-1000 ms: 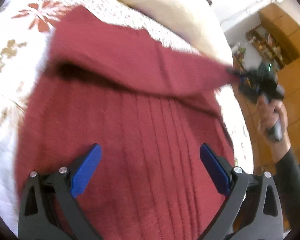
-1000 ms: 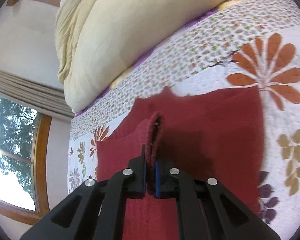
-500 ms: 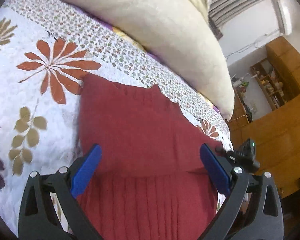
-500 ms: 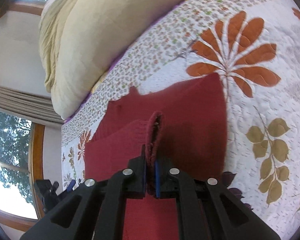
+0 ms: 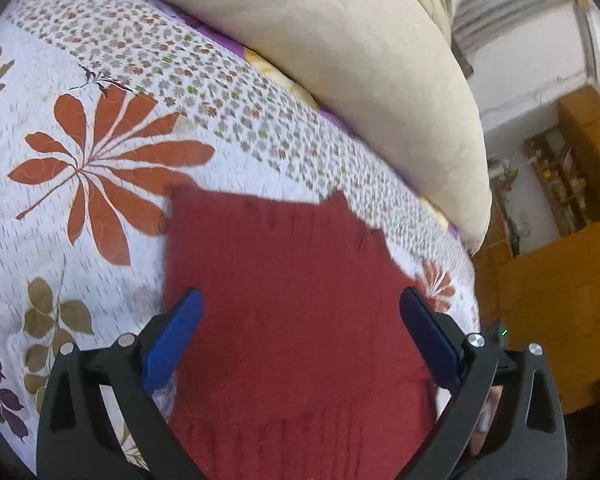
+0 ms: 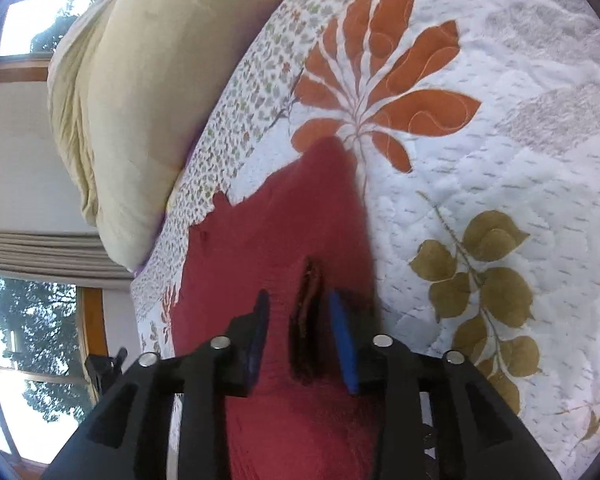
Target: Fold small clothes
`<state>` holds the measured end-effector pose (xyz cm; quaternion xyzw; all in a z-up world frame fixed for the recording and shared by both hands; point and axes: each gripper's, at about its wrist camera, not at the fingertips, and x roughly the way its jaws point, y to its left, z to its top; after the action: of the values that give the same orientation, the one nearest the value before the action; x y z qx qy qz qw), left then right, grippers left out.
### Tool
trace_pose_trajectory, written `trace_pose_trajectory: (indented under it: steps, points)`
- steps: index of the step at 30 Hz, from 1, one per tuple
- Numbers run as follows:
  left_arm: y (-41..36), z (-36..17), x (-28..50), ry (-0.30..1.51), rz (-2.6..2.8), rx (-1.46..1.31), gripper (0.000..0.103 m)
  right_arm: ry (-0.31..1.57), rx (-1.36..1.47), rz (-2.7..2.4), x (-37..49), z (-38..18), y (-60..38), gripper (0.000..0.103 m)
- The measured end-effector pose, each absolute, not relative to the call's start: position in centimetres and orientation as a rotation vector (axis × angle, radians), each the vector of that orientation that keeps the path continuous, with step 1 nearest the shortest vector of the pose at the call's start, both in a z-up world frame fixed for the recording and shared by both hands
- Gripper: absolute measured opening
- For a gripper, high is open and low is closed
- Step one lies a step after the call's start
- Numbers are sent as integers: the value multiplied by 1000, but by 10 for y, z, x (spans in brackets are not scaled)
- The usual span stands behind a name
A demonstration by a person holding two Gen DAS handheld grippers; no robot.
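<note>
The cloth (image 5: 300,320) is a plain dark red, with faint ribbed lines near its lower part. The quilt (image 5: 40,240) is white, printed with big orange leaf fans, olive and purple leaf sprigs, and a band of tiny green, red and grey flowers along its purple edge, beside a cream pillow (image 5: 340,60). Both the left claw (image 5: 300,336) and the right claw (image 6: 302,332) are black with blue pads (image 5: 172,340), and the cupboard (image 5: 548,300) is honey-brown wood.
</note>
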<state>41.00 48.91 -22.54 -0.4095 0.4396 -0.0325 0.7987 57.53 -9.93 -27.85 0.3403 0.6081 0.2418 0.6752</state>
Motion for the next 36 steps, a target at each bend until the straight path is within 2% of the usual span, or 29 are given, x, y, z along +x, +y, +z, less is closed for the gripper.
trace_pose_trajectory:
  steps: [3, 5, 6, 7, 10, 14, 21, 24, 27, 30, 32, 33, 35, 36]
  points:
    - [493, -225, 416, 951, -78, -908, 98, 1405, 699, 566, 576, -282, -83, 36]
    - [493, -227, 419, 952, -82, -918, 98, 1408, 661, 579, 576, -279, -73, 32]
    - [493, -227, 419, 952, -88, -926, 98, 1406, 646, 587, 576, -277, -70, 16]
    - [494, -228, 420, 950, -99, -944, 98, 1396, 626, 595, 575, -274, -66, 7]
    - [490, -230, 425, 949, -122, -958, 98, 1328, 607, 589, 573, -261, -69, 6]
    - [484, -237, 437, 971, -130, -931, 98, 1333, 598, 564, 572, -265, -76, 6]
    - [478, -287, 462, 1101, -49, -868, 96, 1360, 548, 502, 570, -284, -79, 6]
    - [480, -274, 455, 1054, -29, -855, 96, 1288, 562, 496, 568, -265, -92, 14]
    - [465, -249, 438, 974, -232, -887, 96, 1230, 622, 585, 561, -248, -96, 14]
    - [451, -264, 423, 1025, -293, -862, 96, 1271, 615, 665, 552, -258, -80, 14]
    - [453, -287, 422, 1083, -243, -828, 91, 1345, 567, 606, 553, -283, -74, 1]
    - [455, -295, 419, 1087, -232, -826, 85, 1359, 582, 587, 553, -292, -78, 0]
    - [462, -284, 413, 1049, -253, -876, 86, 1336, 607, 590, 549, -283, -82, 0]
    - [464, -277, 408, 1011, -297, -905, 88, 1313, 593, 616, 544, -272, -79, 7]
